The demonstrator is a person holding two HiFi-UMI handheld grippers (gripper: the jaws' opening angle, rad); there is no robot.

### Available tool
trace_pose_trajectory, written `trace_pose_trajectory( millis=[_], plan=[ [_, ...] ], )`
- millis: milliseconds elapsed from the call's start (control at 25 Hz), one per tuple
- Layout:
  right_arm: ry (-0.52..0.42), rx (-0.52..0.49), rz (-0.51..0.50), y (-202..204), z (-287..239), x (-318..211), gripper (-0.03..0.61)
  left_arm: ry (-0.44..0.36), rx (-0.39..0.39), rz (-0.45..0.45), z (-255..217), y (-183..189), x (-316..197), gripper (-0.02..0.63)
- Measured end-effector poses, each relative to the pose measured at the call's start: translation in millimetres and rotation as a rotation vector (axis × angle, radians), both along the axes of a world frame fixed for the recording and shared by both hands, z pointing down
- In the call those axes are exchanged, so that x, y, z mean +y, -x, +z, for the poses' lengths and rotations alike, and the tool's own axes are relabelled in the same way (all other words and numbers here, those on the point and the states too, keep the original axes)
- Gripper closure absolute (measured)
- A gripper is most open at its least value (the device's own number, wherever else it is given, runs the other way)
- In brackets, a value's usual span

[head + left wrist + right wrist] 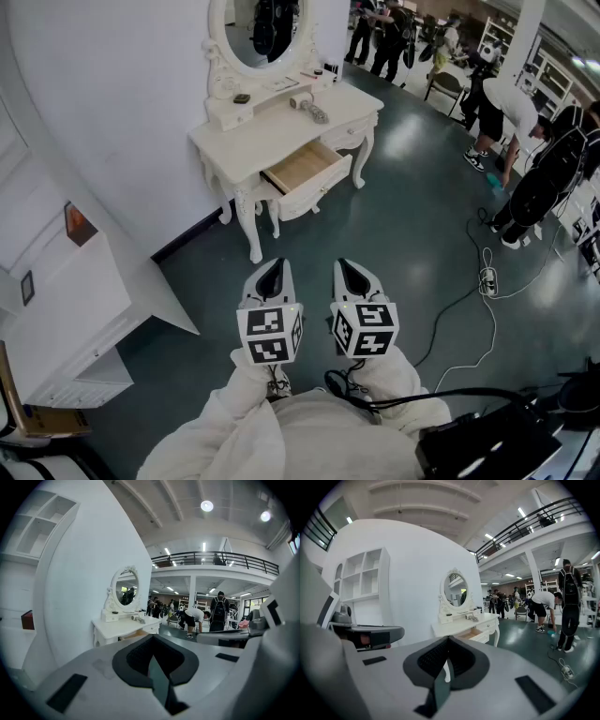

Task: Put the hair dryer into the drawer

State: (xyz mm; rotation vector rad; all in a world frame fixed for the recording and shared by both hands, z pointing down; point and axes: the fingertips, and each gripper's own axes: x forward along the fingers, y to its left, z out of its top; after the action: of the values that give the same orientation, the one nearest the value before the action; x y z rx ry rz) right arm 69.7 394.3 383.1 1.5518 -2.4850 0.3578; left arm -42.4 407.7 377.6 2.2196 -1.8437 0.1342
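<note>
The white hair dryer (309, 105) lies on top of the white dressing table (248, 141), to the right of the oval mirror. Below it one drawer (305, 169) stands pulled open and looks empty. Both grippers hang side by side over the dark floor, well short of the table. My left gripper (272, 276) and my right gripper (354, 276) are shut with nothing between the jaws. In the left gripper view the hair dryer (139, 618) shows small, far beyond the left gripper (152, 641). In the right gripper view the open drawer (471, 633) shows past the right gripper (447, 641).
A white cabinet (66, 319) stands at the left against the wall. Cables and a power strip (487, 279) lie on the floor at the right. Several people (497, 103) stand or bend at the far right. A black case (487, 441) sits at the bottom right.
</note>
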Motion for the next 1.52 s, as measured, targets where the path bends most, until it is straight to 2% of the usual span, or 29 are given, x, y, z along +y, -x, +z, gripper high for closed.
trace_pose_trajectory(
  millis=[720,1040,1280,1520],
  plan=[
    [-0.011,-0.046,0.068,48.1,-0.5,-16.9,0.517,-0.011,-0.021,0.045,4.5,55.1,-22.0,0.614],
    [0.03,-0.037,0.108,51.2,14.3,-17.6,0.517,0.022,-0.012,0.11,20.1,54.8,-28.1,0.614],
    [0.035,-0.03,0.122,48.9,19.2,-39.8,0.517,0.037,-0.006,0.122,26.7,54.5,-43.7,0.614],
    [0.041,-0.027,0.068,57.1,18.4,-84.3,0.517,0.031,-0.02,0.082,23.0,58.7,-83.5,0.614]
  ],
)
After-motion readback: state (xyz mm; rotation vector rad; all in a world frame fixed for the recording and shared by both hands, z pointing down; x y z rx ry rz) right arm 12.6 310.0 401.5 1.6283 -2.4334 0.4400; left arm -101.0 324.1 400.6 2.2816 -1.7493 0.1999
